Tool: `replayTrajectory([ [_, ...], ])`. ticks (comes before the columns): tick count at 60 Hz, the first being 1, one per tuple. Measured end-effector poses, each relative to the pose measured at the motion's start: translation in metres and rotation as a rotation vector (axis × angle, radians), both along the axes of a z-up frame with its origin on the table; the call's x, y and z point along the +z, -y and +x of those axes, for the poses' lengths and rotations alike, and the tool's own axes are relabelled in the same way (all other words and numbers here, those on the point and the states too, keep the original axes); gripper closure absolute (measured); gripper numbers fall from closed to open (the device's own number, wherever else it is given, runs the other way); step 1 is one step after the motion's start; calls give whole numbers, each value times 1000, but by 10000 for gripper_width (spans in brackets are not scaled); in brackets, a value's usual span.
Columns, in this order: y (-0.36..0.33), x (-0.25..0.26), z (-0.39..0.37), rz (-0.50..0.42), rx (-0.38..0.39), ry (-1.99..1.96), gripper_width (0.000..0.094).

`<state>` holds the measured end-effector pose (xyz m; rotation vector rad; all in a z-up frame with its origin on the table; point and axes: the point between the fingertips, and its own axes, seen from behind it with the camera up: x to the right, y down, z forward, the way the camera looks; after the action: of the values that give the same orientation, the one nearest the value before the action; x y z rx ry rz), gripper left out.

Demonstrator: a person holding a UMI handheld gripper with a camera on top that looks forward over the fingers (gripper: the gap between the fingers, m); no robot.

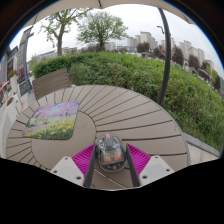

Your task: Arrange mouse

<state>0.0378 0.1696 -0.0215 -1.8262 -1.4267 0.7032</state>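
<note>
The mouse [111, 152] sits between the two fingers of the gripper [111, 160], close in front of the camera and above the near edge of the round wooden table [120, 110]. It is dark grey with a small reddish mark on its back. The magenta pads [84, 157] lie against its left and right sides with no gap that I can see, so the fingers seem pressed together on the mouse — pinching it, not only standing about it. Whether the mouse is lifted or rests on the slats I cannot tell from this view.

My judgement is that the step in hand is the carrying step: the mouse is gripped and must be brought to its place. The likely place is the mouse pad [55, 120], a flat rectangle with a printed landscape picture that lies on the table to the left and farther away, well apart from the fingers. The next move would call for a travel forward and to the left, keeping the mouse level, then lowering it onto the printed surface before the fingers spread — releasing too early could drop it on the slats beside the pad.

Beyond the table there is a green hedge [150, 75], then trees and buildings far away.
</note>
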Motion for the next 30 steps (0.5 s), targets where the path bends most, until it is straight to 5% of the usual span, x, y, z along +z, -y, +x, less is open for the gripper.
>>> replayTrajectory([
  [1, 0, 0, 0, 3, 5, 5, 468],
  [7, -15, 7, -1, 49, -40, 30, 552],
  [30, 97, 138, -109, -69, -3, -78, 570],
])
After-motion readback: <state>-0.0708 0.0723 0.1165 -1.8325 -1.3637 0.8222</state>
